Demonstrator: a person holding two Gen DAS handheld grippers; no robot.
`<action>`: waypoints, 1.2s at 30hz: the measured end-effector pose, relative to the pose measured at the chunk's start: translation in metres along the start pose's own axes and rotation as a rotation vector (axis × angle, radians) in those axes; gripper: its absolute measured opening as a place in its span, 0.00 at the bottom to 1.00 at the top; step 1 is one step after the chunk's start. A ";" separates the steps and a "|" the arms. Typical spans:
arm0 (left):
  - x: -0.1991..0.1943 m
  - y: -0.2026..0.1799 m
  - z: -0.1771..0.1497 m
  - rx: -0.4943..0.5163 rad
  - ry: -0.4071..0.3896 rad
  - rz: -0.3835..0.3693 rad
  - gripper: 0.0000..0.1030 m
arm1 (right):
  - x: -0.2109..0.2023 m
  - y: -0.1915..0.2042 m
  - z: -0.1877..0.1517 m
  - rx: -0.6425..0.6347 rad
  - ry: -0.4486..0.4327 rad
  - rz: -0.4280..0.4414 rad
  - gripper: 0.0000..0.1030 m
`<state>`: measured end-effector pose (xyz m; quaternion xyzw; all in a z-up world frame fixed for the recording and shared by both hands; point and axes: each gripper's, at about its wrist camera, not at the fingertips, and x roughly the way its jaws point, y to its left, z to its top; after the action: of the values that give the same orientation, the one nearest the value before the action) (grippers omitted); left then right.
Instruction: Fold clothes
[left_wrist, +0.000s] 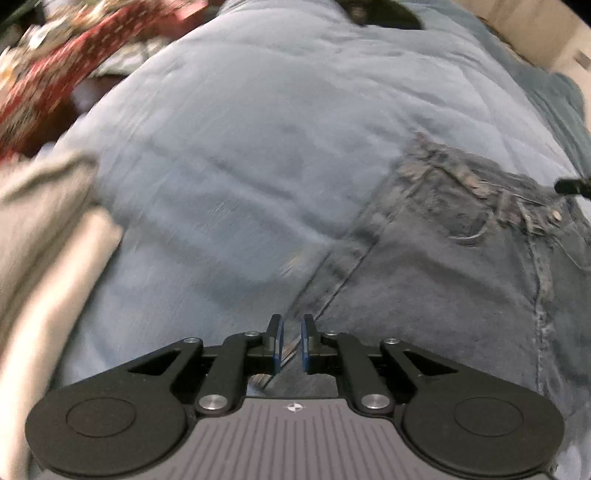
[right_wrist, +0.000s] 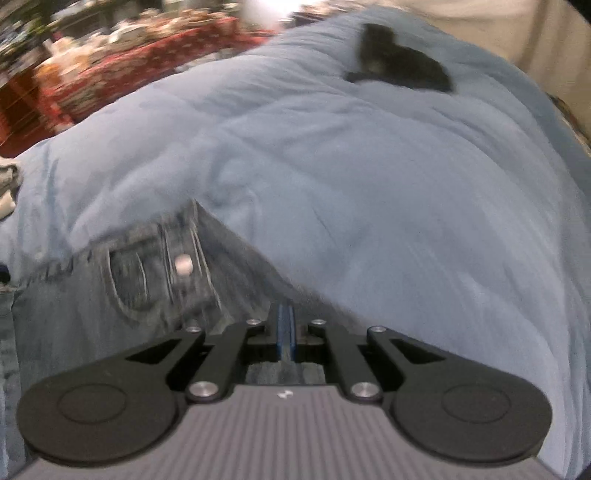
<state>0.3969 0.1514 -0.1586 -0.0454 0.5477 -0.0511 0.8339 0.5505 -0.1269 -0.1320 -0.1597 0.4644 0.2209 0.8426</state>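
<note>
Left tongs slightly apart over the jeans side seam, gripping nothing. Right tongs pressed together, apparently pinching denim near the waistband. Jeans lie directly ahead on the blue comforter. Step: securing edges; next, left closes, both lift and fold.
</note>
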 end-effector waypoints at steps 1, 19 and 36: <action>0.001 -0.010 0.009 0.046 -0.005 -0.011 0.08 | -0.011 -0.003 -0.013 0.034 -0.001 -0.021 0.03; 0.051 -0.329 0.079 1.046 -0.086 -0.456 0.11 | -0.099 -0.019 -0.212 0.531 0.041 -0.322 0.10; 0.099 -0.418 0.087 1.359 -0.052 -0.507 0.03 | -0.086 -0.030 -0.244 0.715 -0.018 -0.380 0.10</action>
<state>0.5012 -0.2745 -0.1587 0.3560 0.3476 -0.5709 0.6531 0.3520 -0.2875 -0.1830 0.0624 0.4667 -0.1128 0.8750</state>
